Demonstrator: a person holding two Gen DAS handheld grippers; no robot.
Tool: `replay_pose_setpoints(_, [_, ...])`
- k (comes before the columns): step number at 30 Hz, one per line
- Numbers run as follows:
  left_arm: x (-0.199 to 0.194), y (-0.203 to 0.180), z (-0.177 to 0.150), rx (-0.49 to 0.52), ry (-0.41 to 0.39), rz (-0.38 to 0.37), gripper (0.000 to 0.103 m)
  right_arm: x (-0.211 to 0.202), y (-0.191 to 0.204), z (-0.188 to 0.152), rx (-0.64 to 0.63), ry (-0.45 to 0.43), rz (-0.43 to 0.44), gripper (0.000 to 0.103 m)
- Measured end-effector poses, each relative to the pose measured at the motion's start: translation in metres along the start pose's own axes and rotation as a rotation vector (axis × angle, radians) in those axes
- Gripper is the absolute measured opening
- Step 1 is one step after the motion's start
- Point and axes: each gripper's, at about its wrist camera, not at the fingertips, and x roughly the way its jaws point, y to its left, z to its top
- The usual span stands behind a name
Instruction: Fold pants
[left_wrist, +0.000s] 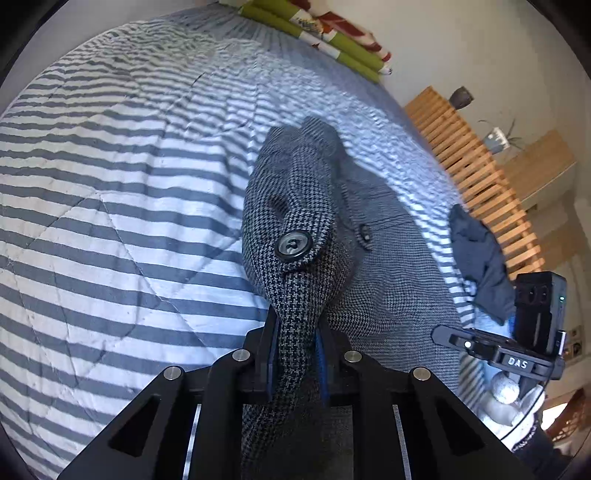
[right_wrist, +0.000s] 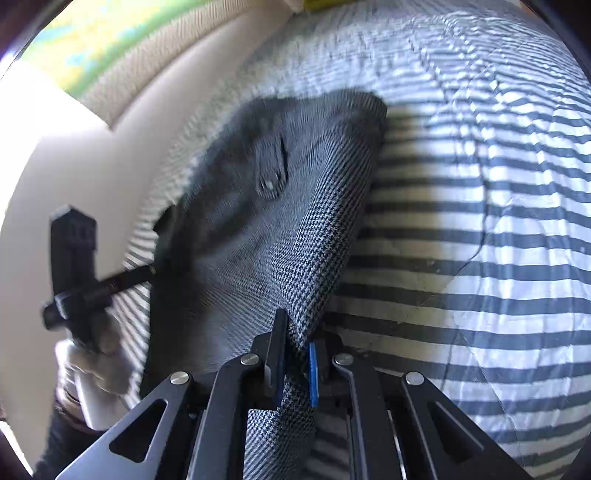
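The grey-and-white striped quilted bed cover (left_wrist: 110, 221) carries the grey houndstooth woven pants (left_wrist: 388, 266), which lie on it with the waistband lifted off it, probably so that the two sides can be brought together for the first fold. The black left gripper (left_wrist: 295, 354) is clenched on the waistband just below the round dark button (left_wrist: 293, 245), and the black right gripper (right_wrist: 297, 354) pinches another edge of the pants, while a dark blue cloth (left_wrist: 480, 254) lies beyond the pants. In the right view the far part of the pants is blurred, and the legs are hidden in both views.
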Motion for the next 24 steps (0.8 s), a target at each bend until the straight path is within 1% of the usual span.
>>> replay_pose_setpoints(3, [-0.022, -0.014, -0.003, -0.015, -0.042, -0.056, 0.017, -0.021, 0.010, -0.002, -0.005, -0.034, 0.020, 0.007])
replay_pose_setpoints(4, [-0.035, -0.019, -0.007, -0.020, -0.057, -0.070, 0.017, -0.030, 0.011, -0.004, -0.003, -0.048, 0.031, 0.007])
replay_pose_setpoints(8, [-0.084, -0.045, -0.021, -0.031, -0.119, -0.154, 0.017, -0.081, 0.012, -0.015, 0.006, -0.119, 0.098, 0.006])
replay_pose_setpoints(9, [-0.096, -0.051, -0.028, -0.033, -0.130, -0.177, 0.017, -0.095, 0.014, -0.019, 0.009, -0.139, 0.117, 0.006])
replay_pose_setpoints(11, [-0.121, -0.066, -0.044, -0.019, -0.141, -0.196, 0.017, -0.126, 0.017, -0.030, 0.010, -0.173, 0.150, 0.006])
replay_pose_setpoints(14, [-0.159, -0.091, -0.074, -0.005, -0.145, -0.208, 0.017, -0.164, 0.030, -0.048, -0.012, -0.222, 0.163, 0.004])
replay_pose_setpoints(17, [-0.190, -0.109, -0.102, -0.006, -0.153, -0.232, 0.017, -0.206, 0.040, -0.077, -0.034, -0.274, 0.176, 0.003])
replay_pose_setpoints(19, [-0.202, -0.116, -0.120, -0.034, -0.146, -0.249, 0.017, -0.217, 0.045, -0.088, -0.049, -0.286, 0.158, 0.003])
replay_pose_setpoints(21, [-0.208, -0.119, -0.132, -0.071, -0.131, -0.273, 0.017, -0.224, 0.050, -0.101, -0.070, -0.270, 0.133, 0.003])
replay_pose_setpoints(22, [-0.207, -0.119, -0.135, -0.087, -0.124, -0.281, 0.017, -0.224, 0.051, -0.106, -0.075, -0.264, 0.135, 0.003])
replay_pose_setpoints(24, [-0.202, -0.118, -0.134, -0.092, -0.117, -0.263, 0.017, -0.218, 0.053, -0.109, -0.091, -0.257, 0.125, 0.002])
